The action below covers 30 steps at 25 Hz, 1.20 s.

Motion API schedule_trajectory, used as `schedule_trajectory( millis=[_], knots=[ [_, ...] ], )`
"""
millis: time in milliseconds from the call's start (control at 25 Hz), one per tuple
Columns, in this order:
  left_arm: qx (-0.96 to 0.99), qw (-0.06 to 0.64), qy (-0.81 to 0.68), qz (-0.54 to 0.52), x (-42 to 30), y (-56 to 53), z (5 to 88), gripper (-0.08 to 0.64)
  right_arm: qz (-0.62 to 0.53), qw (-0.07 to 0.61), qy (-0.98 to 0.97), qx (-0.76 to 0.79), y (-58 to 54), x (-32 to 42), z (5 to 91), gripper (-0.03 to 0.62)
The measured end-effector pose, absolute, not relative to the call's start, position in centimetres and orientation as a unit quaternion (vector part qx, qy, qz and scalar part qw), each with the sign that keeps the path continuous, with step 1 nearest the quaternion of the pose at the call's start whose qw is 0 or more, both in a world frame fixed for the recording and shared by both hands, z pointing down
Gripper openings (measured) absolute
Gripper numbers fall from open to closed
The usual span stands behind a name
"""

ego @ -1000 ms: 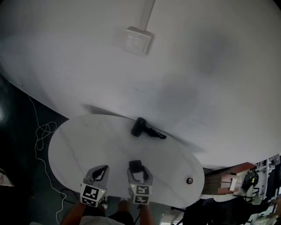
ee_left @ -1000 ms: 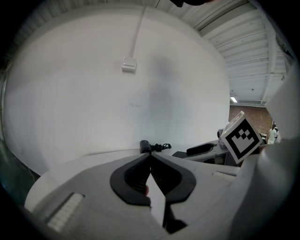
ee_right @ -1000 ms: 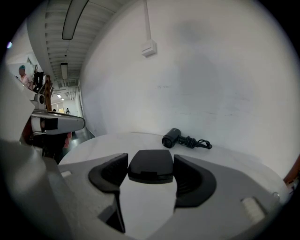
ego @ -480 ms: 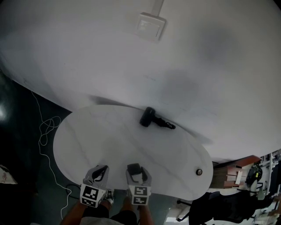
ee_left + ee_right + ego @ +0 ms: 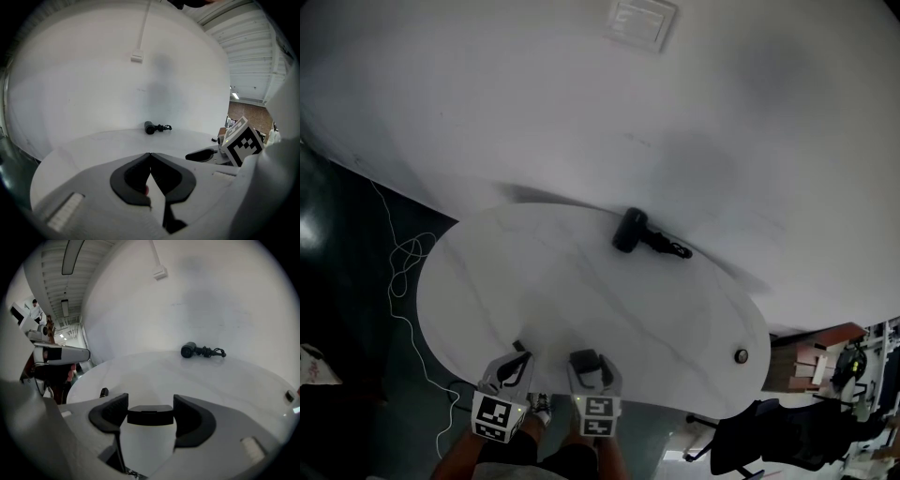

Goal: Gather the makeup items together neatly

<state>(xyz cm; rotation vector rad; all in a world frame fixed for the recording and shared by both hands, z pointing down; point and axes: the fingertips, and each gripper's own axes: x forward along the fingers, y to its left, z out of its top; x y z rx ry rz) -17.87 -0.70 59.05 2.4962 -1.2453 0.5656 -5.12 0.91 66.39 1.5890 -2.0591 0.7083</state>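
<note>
Your right gripper [image 5: 150,408]: pads set wide, pinching a flat black case [image 5: 150,416] by its two ends, at the near edge of the white table [image 5: 534,281], lower centre of the head view. Your left gripper [image 5: 150,154]: fingertips pressed together. A small dark item [image 5: 517,345] lies on the table just beyond its tip. A black corded device [image 5: 630,230] sits right of centre, well apart.

A flat black case [image 5: 151,415] sits crosswise in the right tongs [image 5: 151,403], pressed at both ends. On the counter [image 5: 581,281], a small dark item [image 5: 104,392], too small to identify, lies near the left edge. A round pot [image 5: 741,355] rests far right, and a black corded cylinder [image 5: 630,230] lies at the far edge.
</note>
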Motion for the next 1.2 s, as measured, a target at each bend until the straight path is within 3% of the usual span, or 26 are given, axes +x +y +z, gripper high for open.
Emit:
schedule_trajectory(
  millis=[1200],
  knots=[
    [0.856, 0.166, -0.441, 0.215, -21.5, 2.0, 62.7, 0.011, 0.260, 0.262, -0.735, 0.569, 2.6, -8.0, 71.3, 0.302]
  ],
)
